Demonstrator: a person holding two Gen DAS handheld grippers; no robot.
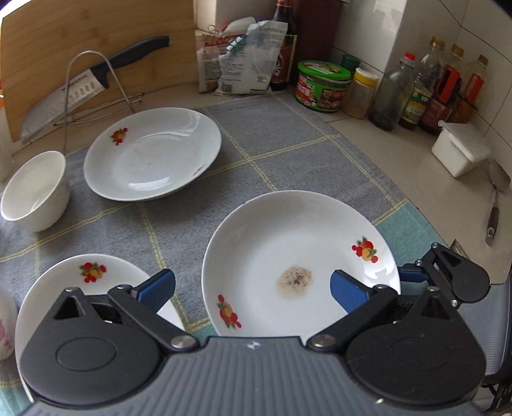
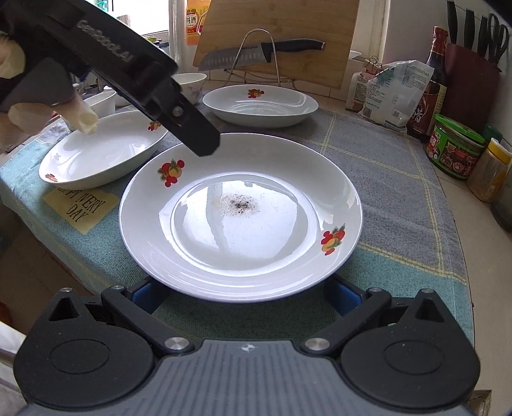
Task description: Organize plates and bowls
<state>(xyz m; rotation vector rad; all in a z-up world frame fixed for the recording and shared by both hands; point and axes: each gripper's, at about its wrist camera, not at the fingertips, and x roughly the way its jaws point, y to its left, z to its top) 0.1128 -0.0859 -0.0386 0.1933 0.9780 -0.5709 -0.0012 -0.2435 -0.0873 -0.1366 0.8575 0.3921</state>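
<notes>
A: Where's the dirty plate?
B: Mid-cloth; right gripper wide open, empty, at its near rim.
A: Left gripper?
B: Also open, empty, above; I'd pinch the rim squarely, lift level.

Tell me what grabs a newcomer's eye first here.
The white fruit-patterned plate with a speckled stain sits centre on the grey checked cloth, the open right gripper at its near rim. Behind, a black-handled cleaver rests in a wire rack against a wooden board.

Right gripper gapes at the soiled plate — rim between its pads.
</notes>
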